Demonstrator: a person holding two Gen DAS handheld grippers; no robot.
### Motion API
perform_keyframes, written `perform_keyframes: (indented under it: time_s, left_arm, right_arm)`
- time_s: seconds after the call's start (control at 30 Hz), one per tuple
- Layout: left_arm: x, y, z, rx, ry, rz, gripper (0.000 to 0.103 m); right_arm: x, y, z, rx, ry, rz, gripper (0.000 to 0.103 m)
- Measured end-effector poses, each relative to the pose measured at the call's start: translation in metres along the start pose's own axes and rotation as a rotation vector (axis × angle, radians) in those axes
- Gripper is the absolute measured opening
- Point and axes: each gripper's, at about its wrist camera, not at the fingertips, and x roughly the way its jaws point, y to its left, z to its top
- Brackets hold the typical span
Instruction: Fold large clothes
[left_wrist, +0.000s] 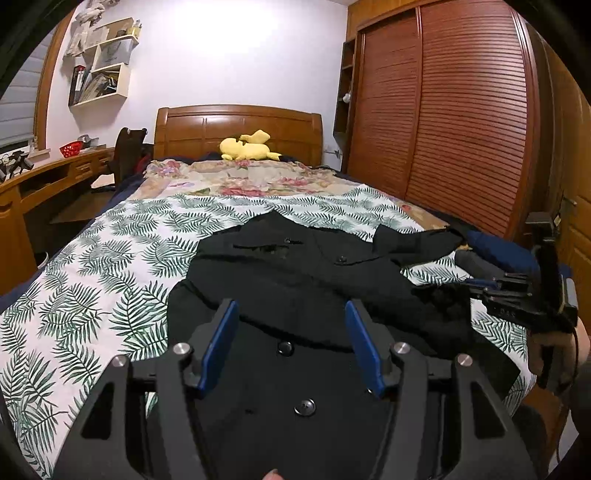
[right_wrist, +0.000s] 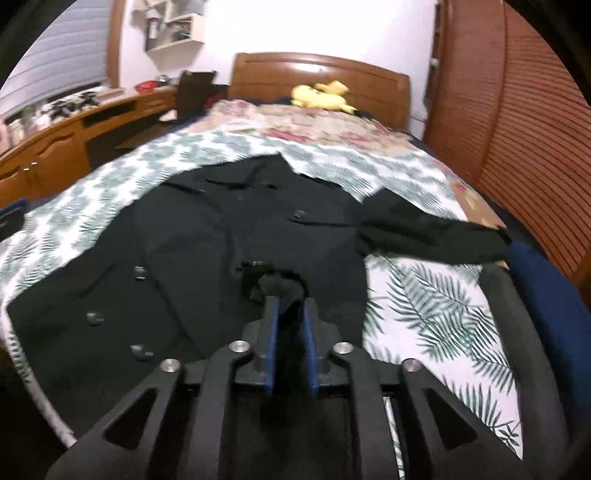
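Black coat (left_wrist: 303, 266) lies spread front-up on the leaf-print blanket (left_wrist: 92, 266) covering the near half of the bed, buttons showing down the front, collar end pointing twd the headboard (left_wrist: 236, 129). One sleeve (right_wrist: 432, 232) stretches out to the right side, its cuff reaching a dark blue cloth (right_wrist: 546, 295) at the bed edge. Lower hem hangs nearest the cameras.

Left gripper (left_wrist: 291, 332) sits low over the coat's lower front, pointing along the button line. Fingers released, blue pads (left_wrist: 223, 339) standing well apart w/ nothing between them; coat fabric lies below, can't tell if the tips touch it.

Right gripper (right_wrist: 290, 314) is over the coat's right part near the waist. Blue pads nearly together w/ a narrow gap, and a bunch of black coat fabric (right_wrist: 280, 288) sits in the gap at the tips, pulled up into a small peak. Looks pinched but right-wrist view is blurry, so can't tell for sure if the pads press it or it's slipping. In left-wrist view the same gripper shows at far right, a hand (left_wrist: 554, 350) holding it, black fabric at its tips.

Bkgd: yellow plush toy (left_wrist: 249, 146) at the bed head on a floral quilt (left_wrist: 236, 177), wood wardrobe (left_wrist: 443, 118) on the right, desk (left_wrist: 44, 184) and wall shelves (left_wrist: 103, 62) on the left.
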Motion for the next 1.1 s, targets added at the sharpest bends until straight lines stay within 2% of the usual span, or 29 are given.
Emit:
perform_keyframes:
  time_s: [0.13,0.5,0.57,0.6,0.63,0.8,1.1]
  left_arm:
    - [0.006,-0.004,-0.002,0.009,0.014,-0.001,0.059]
    - [0.023,-0.022,-0.007,0.041,0.063,-0.012,0.059]
    - [0.026,-0.027,-0.008,0.044,0.070,-0.017,0.059]
    - [0.028,-0.029,-0.008,0.046,0.073,-0.020,0.059]
    - [0.028,-0.030,-0.008,0.048,0.074,-0.021,0.059]
    - [0.035,-0.040,-0.010,0.059,0.095,-0.028,0.059]
    - [0.046,-0.051,-0.011,0.081,0.113,-0.036,0.059]
  right_arm:
    - [0.009,-0.018,-0.005,0.016,0.008,-0.048,0.030]
    - [0.018,-0.033,-0.020,0.028,0.029,0.012,0.035]
    - [0.022,-0.040,-0.018,0.029,0.025,0.021,0.042]
    - [0.025,-0.044,-0.016,0.030,0.022,0.022,0.050]
    - [0.028,-0.049,-0.014,0.034,0.019,0.021,0.054]
    - [0.052,-0.079,0.000,0.068,0.030,0.006,0.056]
    - [0.117,-0.151,0.028,0.245,0.084,-0.017,0.056]
